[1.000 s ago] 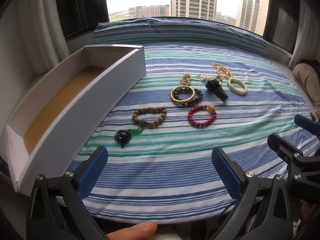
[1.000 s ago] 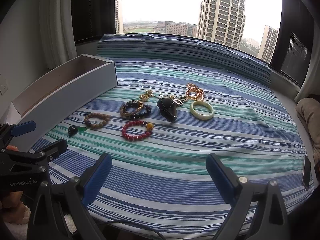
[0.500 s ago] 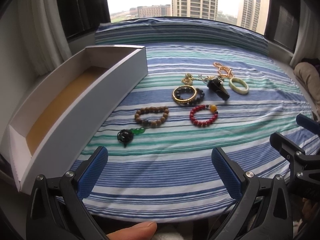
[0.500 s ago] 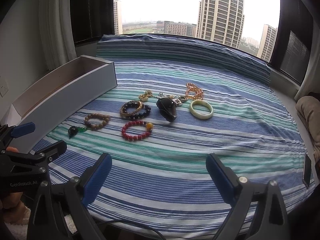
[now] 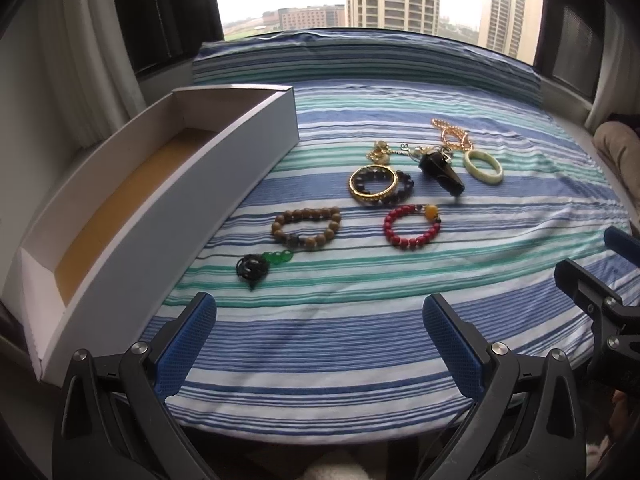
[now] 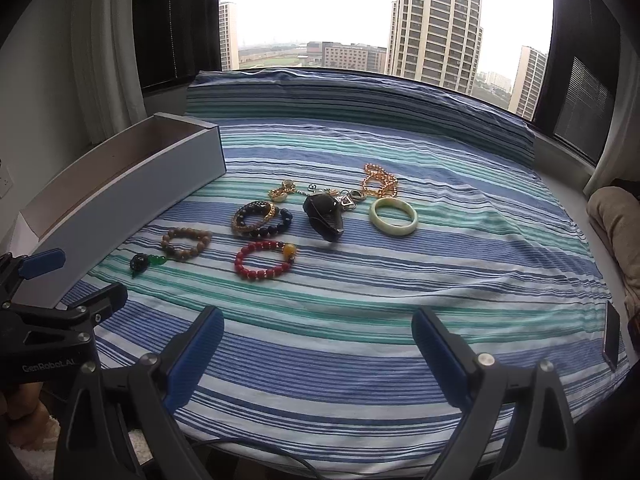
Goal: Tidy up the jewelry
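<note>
Change: against the frames a second ago, almost nothing. The left view has drifted slightly, so the box and beads sit a touch further right in it; no piece of jewelry has moved.
Meaning: my read is that sorting has not begun; both tools look to be only lining up.
Left gripper (image 5: 319, 322): jaws spread wide, nothing between them, low over the near edge of the striped cloth (image 5: 400, 280).
Right gripper (image 6: 318, 338): likewise wide open and empty, at the near edge, just beside the left tool.
Box (image 5: 168, 204): long, white, open-topped, brown floor bare; lies along the left side of the cloth.
Nearest piece: black knot with green beads (image 5: 262, 264), ahead of the left tool's left finger (image 5: 188, 336) and apart from it, close to the box wall.
Next out: brown bead bracelet (image 5: 306, 227), then red bead bracelet (image 5: 412, 226) more to the right.
Middle: gold bangle (image 5: 373, 184) lying over a dark bead bracelet (image 5: 402, 188).
Far cluster: black pendant (image 6: 324, 216), pale green bangle (image 6: 394, 216), gold chain (image 6: 378, 180), small gold charm (image 6: 282, 192), and silver bits too tangled to tell apart.
Relation: every piece is well ahead of both tools, none touched.
Judgement: the knot looks the shortest reach for the left side.
</note>
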Demonstrator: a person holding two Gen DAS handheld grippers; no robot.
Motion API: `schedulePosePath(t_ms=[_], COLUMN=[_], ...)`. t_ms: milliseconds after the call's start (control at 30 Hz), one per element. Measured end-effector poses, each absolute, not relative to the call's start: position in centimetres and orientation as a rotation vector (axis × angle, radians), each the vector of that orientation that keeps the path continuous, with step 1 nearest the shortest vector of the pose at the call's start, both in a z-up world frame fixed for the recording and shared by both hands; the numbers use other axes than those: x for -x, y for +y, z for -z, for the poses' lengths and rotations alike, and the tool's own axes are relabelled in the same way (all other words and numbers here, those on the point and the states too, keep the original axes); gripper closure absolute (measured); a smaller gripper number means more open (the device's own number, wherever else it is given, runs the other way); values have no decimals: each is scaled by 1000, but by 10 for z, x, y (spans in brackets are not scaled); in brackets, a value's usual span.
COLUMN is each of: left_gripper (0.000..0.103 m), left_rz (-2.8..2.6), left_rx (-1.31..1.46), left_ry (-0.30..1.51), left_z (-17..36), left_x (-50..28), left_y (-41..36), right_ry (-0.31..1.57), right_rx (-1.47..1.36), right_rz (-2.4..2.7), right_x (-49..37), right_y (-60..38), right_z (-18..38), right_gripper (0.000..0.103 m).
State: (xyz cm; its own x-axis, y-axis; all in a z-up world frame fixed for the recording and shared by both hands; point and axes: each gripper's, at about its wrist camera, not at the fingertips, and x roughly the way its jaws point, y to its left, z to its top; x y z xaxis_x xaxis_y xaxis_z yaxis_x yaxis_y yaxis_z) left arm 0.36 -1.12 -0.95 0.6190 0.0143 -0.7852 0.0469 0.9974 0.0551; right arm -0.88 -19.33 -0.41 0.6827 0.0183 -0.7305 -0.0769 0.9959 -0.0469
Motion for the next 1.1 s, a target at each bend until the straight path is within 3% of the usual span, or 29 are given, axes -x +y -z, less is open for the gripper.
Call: schedulePosePath(t_ms=[1100], left_gripper=[0], left_rz=[26], left_rx=[-81], left_ry=[894], left_z=[11], left_x=[-4], left_y=[-11], right_ry=[828], right_rx=[68], right_rz=[-36], right_x=[5], right_y=[-199], right_z=[8], right_gripper=[6])
